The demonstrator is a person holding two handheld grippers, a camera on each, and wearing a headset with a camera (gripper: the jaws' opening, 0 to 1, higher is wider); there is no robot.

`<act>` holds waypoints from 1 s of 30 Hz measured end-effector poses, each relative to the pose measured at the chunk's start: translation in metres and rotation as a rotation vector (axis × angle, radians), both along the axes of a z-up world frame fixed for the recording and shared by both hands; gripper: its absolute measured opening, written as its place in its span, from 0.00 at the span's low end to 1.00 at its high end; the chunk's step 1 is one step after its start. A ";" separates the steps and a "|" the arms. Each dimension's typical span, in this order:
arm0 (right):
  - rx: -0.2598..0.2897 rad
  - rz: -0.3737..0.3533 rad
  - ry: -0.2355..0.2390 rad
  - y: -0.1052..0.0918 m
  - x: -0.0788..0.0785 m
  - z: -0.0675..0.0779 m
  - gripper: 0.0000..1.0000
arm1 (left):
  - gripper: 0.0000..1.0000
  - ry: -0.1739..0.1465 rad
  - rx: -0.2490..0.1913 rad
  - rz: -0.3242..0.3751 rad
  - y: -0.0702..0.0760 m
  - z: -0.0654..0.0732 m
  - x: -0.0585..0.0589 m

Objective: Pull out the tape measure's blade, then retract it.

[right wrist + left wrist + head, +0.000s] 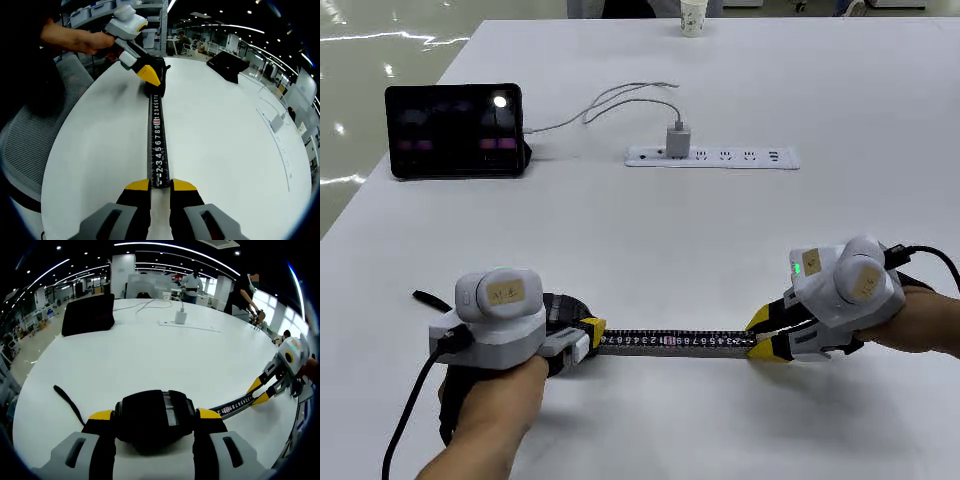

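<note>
The black tape measure case (155,416) sits between the yellow-tipped jaws of my left gripper (156,415), which is shut on it; in the head view the case (565,312) rests on the white table (670,240) at the front left. Its dark blade (675,341) with printed numbers is drawn out to the right, low over the table. My right gripper (760,336) pinches the blade's end, shut on it. In the right gripper view the blade (156,145) runs straight ahead from my right gripper (160,184) to the case (156,76) held by the left gripper (148,75).
A black strap (430,300) lies left of the case. A dark tablet (455,130) stands at the back left, a white power strip (715,157) with a charger (678,137) at centre back, and a paper cup (693,17) at the far edge.
</note>
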State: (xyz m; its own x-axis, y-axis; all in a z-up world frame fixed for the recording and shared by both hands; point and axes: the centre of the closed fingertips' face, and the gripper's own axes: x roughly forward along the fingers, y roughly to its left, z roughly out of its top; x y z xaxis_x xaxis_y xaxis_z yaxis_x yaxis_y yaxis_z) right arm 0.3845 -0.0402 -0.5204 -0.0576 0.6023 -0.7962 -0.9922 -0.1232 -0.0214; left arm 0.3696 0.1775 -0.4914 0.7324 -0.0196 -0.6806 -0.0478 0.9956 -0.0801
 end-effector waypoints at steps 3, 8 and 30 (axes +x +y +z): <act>0.005 0.001 0.000 0.005 -0.001 0.001 0.10 | 0.57 0.002 -0.001 -0.001 0.000 0.000 0.000; 0.010 0.004 0.002 0.012 -0.002 0.000 0.10 | 0.57 0.002 -0.007 -0.001 0.000 0.000 0.000; 0.035 0.005 0.002 0.042 -0.007 0.001 0.10 | 0.57 -0.002 -0.029 -0.003 0.001 0.001 0.000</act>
